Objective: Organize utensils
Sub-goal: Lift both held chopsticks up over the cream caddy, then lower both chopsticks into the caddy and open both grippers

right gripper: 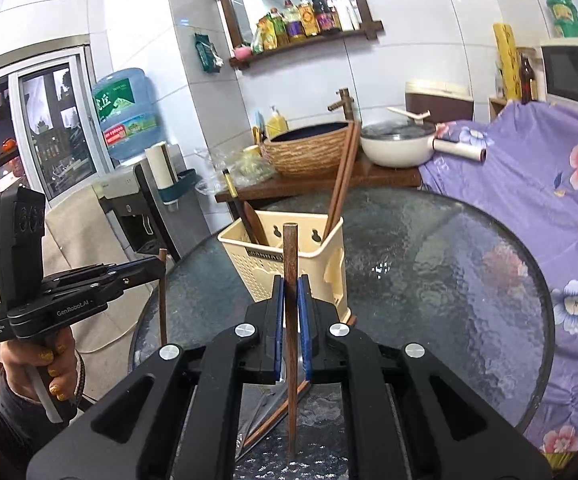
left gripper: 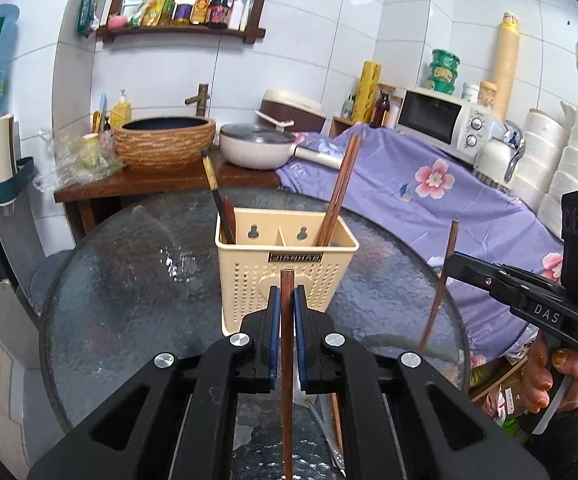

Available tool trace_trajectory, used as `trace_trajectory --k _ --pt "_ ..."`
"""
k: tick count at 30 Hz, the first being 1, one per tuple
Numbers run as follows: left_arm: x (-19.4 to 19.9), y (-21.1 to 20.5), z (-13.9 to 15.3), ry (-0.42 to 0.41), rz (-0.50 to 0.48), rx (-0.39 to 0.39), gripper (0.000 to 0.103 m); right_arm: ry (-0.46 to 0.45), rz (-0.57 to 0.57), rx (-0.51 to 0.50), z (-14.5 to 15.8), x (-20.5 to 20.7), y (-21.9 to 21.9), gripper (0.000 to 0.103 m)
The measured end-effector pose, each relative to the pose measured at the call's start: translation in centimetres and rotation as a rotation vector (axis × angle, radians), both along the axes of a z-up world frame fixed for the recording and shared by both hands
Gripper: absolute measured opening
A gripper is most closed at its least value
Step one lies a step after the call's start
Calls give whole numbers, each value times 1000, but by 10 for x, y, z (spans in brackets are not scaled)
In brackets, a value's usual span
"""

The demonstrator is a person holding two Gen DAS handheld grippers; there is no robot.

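1. Round textured-glass surface (left gripper: 129,300): cream perforated plastic utensil holder (left gripper: 285,276) stands near its far edge, with two brown chopsticks in its right compartment.
2. Risk: both held sticks are long and upright; either tip could catch the holder rim and tip the light holder, or slip.
3. Left claw (left gripper: 288,308) clamped on a brown wooden chopstick (left gripper: 287,360), level, just before the holder.
4. Right claw (right gripper: 291,312) clamped on a second brown wooden chopstick (right gripper: 291,320), level, nearer the surface's right edge.

Chopsticks (left gripper: 339,188) in holder (left gripper: 285,268) on table (left gripper: 129,300)

Matt brown wooden chopstick (left gripper: 287,344), perforated cream plastic holder (left gripper: 285,264), rippled glossy glass table (left gripper: 129,280), floral purple cloth (left gripper: 429,200).
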State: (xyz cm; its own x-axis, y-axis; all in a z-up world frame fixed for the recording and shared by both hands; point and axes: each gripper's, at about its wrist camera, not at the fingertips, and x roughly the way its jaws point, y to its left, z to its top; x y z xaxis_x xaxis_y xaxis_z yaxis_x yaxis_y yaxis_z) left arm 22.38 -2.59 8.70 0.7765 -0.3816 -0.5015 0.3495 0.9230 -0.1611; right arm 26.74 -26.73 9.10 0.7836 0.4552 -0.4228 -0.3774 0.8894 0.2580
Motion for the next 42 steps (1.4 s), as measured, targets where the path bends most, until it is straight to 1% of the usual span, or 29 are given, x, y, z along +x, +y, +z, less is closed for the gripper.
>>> trace_trajectory --k 4,8,15,22,27,33,34,35,36,38,39,42 --pt "-8 4 14 -40 0 -17 6 -34 7 -6 12 -5 3 8" --pt "-10 4 23 -65 3 -26 6 -49 7 -11 20 -5 6 8" --pt "-8 5 35 -84 4 -40 6 -59 5 -34 29 1 11 8" --pt "1 -2 57 -100 -19 -47 6 -54 33 -36 53 9 16 8" --pt "9 -1 90 -139 -17 -56 6 -59 53 -8 87 18 16 8" --pt "16 3 148 -214 3 -75 6 -130 46 -14 141 25 20 8" --pt "18 4 159 -233 16 -79 6 -144 40 -13 149 26 20 8" --pt "19 5 165 -244 25 -80 6 -165 30 -12 160 28 20 8" --pt "22 6 173 -270 52 -76 6 -178 20 -20 165 29 21 8" --pt "30 6 184 -303 102 -67 6 -219 -16 -46 175 34 24 8" --pt "35 5 186 -306 116 -64 6 -224 -28 -51 177 38 24 8" --pt "56 6 182 -286 149 -75 6 -244 -66 -70 175 51 28 8"
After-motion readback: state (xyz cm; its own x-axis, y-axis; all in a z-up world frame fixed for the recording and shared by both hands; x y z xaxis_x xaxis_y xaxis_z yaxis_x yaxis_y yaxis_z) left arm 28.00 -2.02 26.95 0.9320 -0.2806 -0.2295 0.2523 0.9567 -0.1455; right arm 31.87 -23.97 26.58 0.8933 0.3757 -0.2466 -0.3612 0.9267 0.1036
